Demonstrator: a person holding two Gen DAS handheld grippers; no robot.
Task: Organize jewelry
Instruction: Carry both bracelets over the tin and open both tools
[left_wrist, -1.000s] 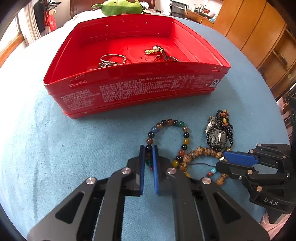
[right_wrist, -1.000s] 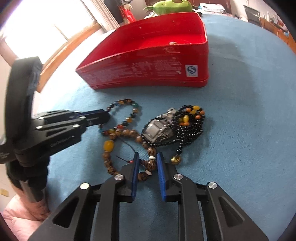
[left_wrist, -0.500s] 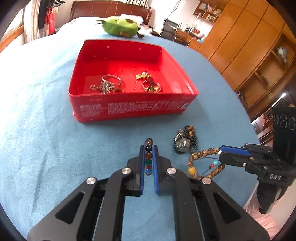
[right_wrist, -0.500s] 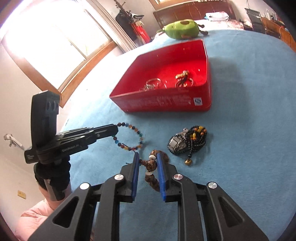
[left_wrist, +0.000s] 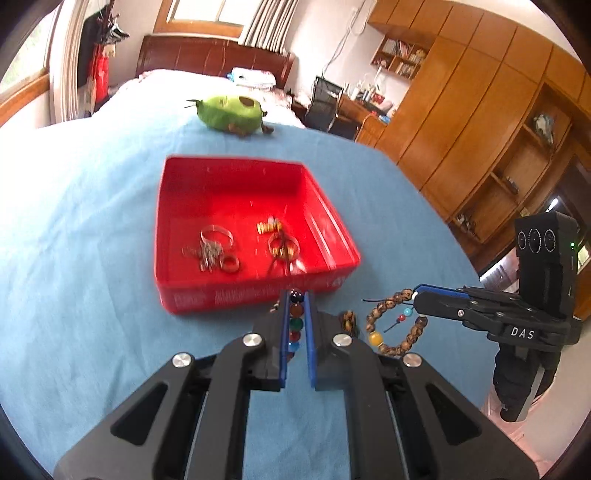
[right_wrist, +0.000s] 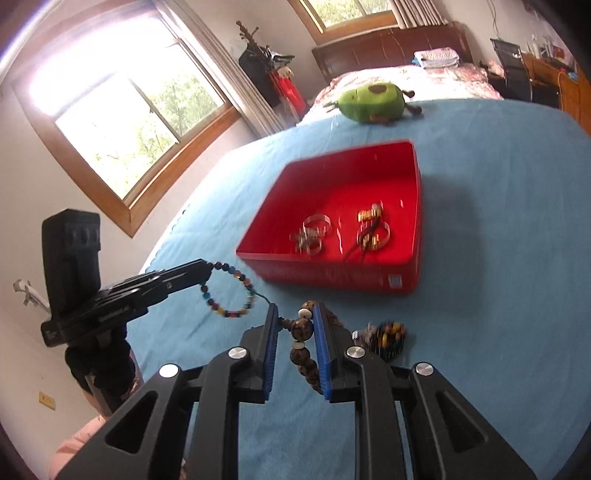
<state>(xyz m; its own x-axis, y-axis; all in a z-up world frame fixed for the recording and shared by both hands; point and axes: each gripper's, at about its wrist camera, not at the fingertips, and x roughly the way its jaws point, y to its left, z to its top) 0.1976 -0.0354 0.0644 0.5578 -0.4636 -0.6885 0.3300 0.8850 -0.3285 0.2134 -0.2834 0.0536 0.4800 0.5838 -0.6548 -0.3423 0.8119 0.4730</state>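
Note:
My left gripper (left_wrist: 296, 301) is shut on a multicoloured bead bracelet (left_wrist: 295, 325), lifted off the blue cloth; in the right wrist view that bracelet (right_wrist: 232, 291) hangs from the left gripper (right_wrist: 210, 266). My right gripper (right_wrist: 295, 314) is shut on a brown wooden bead bracelet (right_wrist: 301, 332), which in the left wrist view dangles as a loop (left_wrist: 391, 328) from the right gripper (left_wrist: 416, 297). Beyond both stands a red box (left_wrist: 192, 295) holding silver rings (left_wrist: 216, 247) and gold pieces (left_wrist: 277, 240). A black bead string with a watch (right_wrist: 384, 338) lies on the cloth.
A blue cloth (left_wrist: 92, 258) covers the table. A green plush toy (left_wrist: 231, 112) sits at its far edge. Behind are a bed with a dark headboard, a window at left and wooden cabinets (left_wrist: 480, 129) at right.
Both grippers have risen with their bracelets, which now hang clear of the cloth. The red box and the black beads with the watch look farther away and lower in view.

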